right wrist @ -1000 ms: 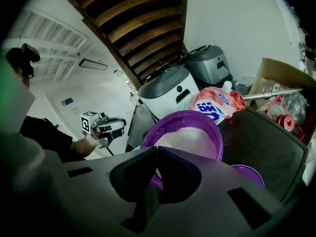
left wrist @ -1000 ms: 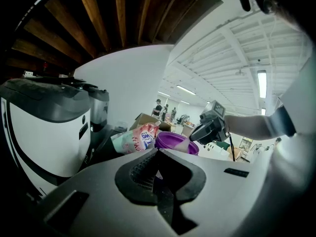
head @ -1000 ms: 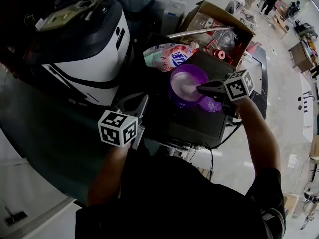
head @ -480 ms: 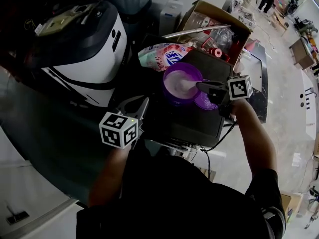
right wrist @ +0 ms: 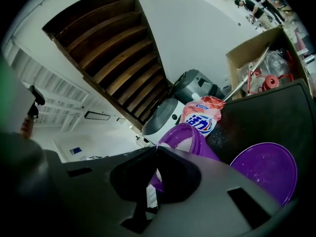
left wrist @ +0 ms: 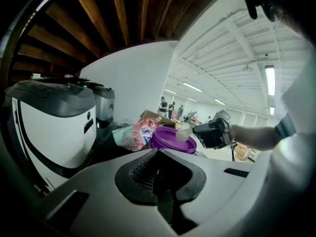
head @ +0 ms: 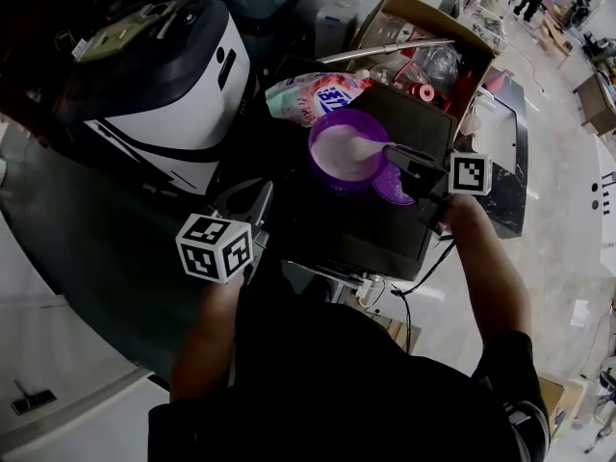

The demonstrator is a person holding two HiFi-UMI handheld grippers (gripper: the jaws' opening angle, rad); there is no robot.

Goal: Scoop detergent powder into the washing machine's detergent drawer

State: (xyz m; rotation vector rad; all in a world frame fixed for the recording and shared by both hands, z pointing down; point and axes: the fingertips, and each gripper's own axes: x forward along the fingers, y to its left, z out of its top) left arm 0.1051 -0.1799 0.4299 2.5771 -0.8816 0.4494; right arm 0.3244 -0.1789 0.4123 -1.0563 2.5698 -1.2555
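right gripper (head: pixel 390 149) clamped on the handle of a white scoop (head: pixel 364 148), scoop bowl just ahead of its tips, over the powder in the purple tub (head: pixel 339 185). purple lid (head: pixel 393 189) right below the gripper. detergent bag (head: pixel 313 94) beyond the tub. left gripper (head: pixel 262 192) jaws pressed together, empty, white appliance (head: pixel 164 94) ahead of it.

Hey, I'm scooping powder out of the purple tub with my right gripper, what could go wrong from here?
The right gripper pinches the scoop by its thin handle only; loaded, it may twist and spill onto the black top, where grains already lie.
Nothing steadies the purple tub: the left gripper is shut, empty and apart from it, so digging could shove or tip it.
The lid lies right beside the tub and could be knocked away.
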